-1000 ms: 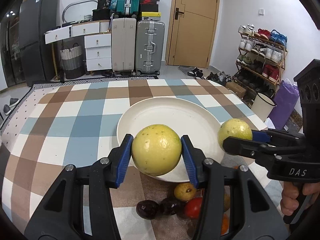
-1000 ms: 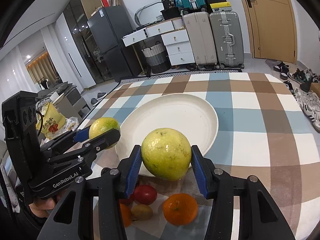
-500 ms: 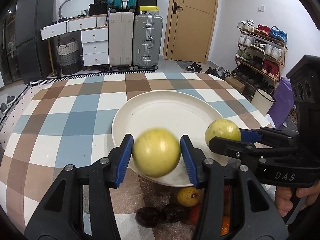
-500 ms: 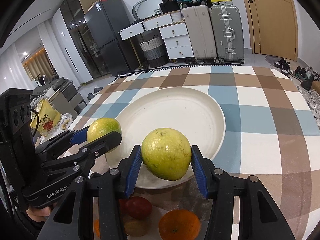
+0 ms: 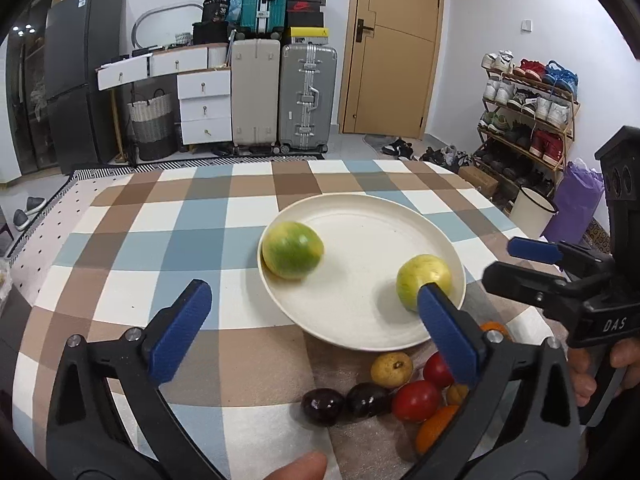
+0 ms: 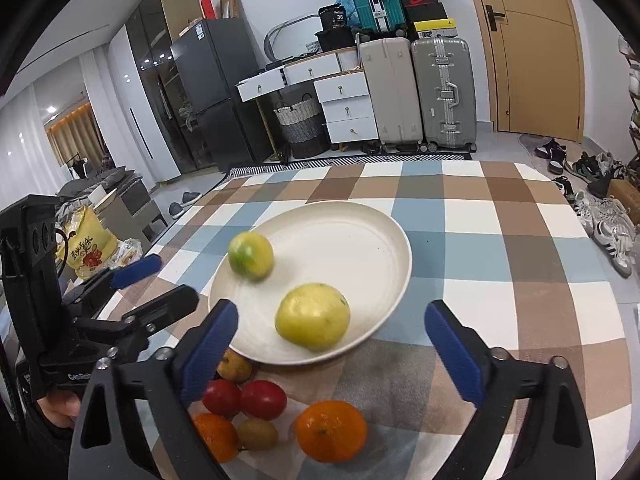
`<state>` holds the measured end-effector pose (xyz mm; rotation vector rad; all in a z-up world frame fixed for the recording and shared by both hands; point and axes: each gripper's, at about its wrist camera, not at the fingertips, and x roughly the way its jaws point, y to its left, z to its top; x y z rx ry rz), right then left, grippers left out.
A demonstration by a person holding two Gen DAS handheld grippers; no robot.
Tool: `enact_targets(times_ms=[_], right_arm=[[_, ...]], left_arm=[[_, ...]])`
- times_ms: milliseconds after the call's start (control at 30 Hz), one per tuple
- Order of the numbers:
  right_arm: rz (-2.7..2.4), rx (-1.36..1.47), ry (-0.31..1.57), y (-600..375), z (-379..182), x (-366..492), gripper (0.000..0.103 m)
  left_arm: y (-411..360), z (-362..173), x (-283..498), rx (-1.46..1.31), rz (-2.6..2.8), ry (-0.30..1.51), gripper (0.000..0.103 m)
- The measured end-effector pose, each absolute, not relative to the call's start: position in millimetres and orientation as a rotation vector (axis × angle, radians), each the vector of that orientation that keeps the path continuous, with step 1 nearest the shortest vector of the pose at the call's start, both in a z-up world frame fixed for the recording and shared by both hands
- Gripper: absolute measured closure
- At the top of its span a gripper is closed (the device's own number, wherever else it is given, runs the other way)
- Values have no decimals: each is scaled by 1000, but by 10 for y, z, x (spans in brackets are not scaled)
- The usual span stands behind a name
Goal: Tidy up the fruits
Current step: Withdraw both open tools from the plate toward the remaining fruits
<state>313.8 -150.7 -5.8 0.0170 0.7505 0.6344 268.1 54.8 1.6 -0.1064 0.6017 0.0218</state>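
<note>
Your left tongs [image 5: 316, 320] and right tongs [image 6: 332, 340] are opening wide, empty. Both fruits [image 5: 292, 250] [image 6: 313, 316] lie on the plate [image 5: 372, 220], center frame, on the checked tablecloth [image 5: 168, 240]; suitcases [image 5: 280, 96] stand behind.

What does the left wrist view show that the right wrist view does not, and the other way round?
Only the left wrist view: two dark plums and a shoe rack. Only the right wrist view: a whole orange, a kiwi and a yellow bag. Both: the white plate with two yellow-green fruits on it, red tomatoes, and both grippers with jaws opening, nothing between them.
</note>
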Motion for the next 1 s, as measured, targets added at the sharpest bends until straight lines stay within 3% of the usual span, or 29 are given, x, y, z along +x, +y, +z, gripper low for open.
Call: enact_targets(times_ms=[1000], right_arm=[[692, -116, 925, -1688, -372, 2832, 1]], left_arm=[[691, -259, 2473, -79, -40, 772, 0]])
